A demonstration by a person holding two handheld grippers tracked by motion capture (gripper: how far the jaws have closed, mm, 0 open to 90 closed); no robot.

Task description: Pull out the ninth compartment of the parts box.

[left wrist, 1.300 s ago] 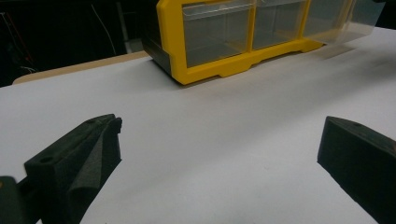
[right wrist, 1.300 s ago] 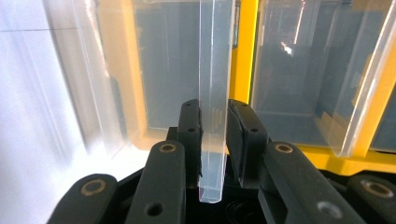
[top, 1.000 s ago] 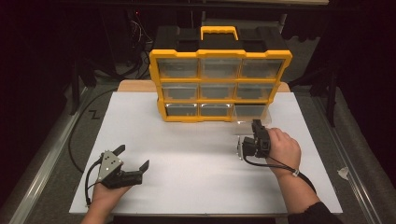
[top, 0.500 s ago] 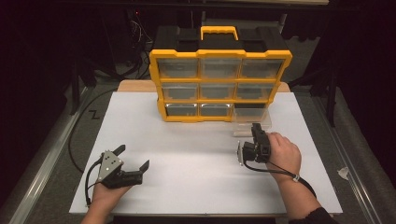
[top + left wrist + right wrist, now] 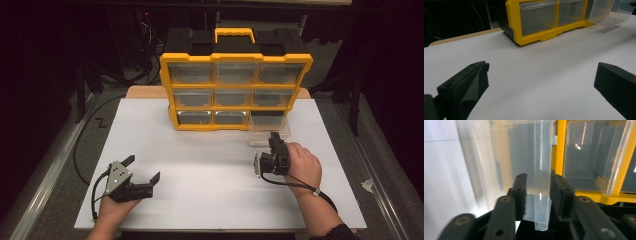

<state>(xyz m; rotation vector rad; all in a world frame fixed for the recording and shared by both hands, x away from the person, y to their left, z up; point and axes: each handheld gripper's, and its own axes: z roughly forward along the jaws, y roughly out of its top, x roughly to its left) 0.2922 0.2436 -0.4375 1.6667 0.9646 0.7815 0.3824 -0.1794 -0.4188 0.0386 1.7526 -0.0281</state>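
Observation:
A yellow organizer (image 5: pixel 235 90) with clear drawers stands at the back of the white table top (image 5: pixel 210 200). Its bottom right slot is dark, and a clear drawer (image 5: pixel 270 131) sticks out in front of it. My right gripper (image 5: pixel 274 139) is shut on that drawer's front wall; in the right gripper view the clear drawer (image 5: pixel 534 170) sits between the two pads (image 5: pixel 520 187) of the right gripper (image 5: pixel 537 185), with the organizer (image 5: pixel 559 147) behind. My left gripper (image 5: pixel 143 167) rests open on the table at the front left. The left gripper (image 5: pixel 541 75) has nothing between its jaws, and the organizer (image 5: pixel 536 22) and clear drawer (image 5: pixel 609 12) lie ahead.
A wooden board (image 5: pixel 145 92) lies under the organizer at the back. A black cable (image 5: pixel 80 145) loops over the table's left edge. A metal rail (image 5: pixel 45 190) runs along the left side.
My right gripper has drawn slightly back toward the person with the clear drawer in it. The left gripper has not moved.

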